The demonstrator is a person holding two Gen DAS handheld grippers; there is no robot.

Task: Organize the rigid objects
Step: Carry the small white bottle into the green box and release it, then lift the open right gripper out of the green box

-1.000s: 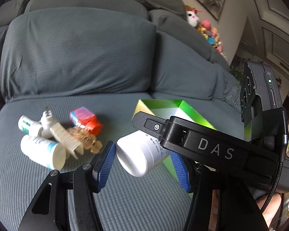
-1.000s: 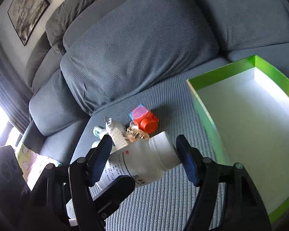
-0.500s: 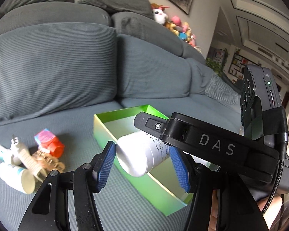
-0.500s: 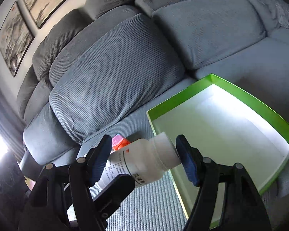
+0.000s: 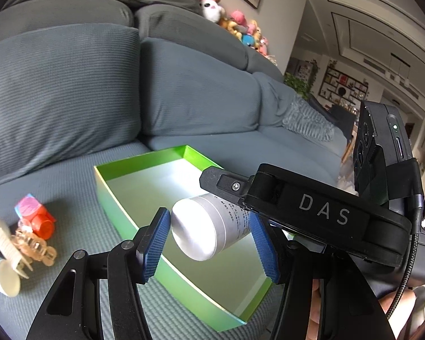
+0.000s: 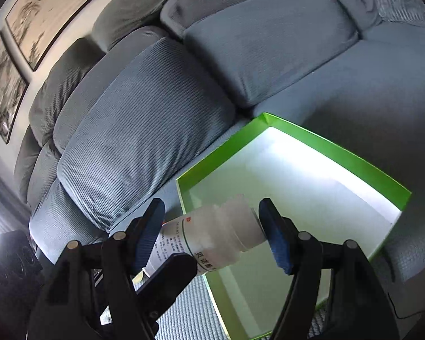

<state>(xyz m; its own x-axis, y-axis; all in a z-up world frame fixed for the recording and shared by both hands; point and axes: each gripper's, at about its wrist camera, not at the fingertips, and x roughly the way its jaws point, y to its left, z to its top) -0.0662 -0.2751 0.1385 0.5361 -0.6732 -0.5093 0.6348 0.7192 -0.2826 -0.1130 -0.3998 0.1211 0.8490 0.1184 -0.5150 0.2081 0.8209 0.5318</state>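
A white pill bottle [image 5: 209,223] with a printed label hangs over the green box [image 5: 119,212] on the grey sofa seat. Both grippers frame the bottle end to end. My left gripper [image 5: 209,243] has its blue pads at the bottle's base end. My right gripper [image 6: 212,235] has its pads at the bottle [image 6: 212,235], one against the cap. In the right wrist view the bottle sits above the near left corner of the box [image 6: 340,155]. Which pair of pads bears the bottle is unclear.
On the seat left of the box lie an orange-capped bottle with a pink label [image 5: 35,215], a translucent hair claw [image 5: 34,246], a beige clip [image 5: 8,246] and a white bottle [image 5: 1,274]. Sofa back cushions stand behind. Plush toys [image 5: 235,25] sit on the sofa top.
Both grippers have carried the white bottle to the right, from above the pile of small objects to above the green box. The box now fills more of both views.
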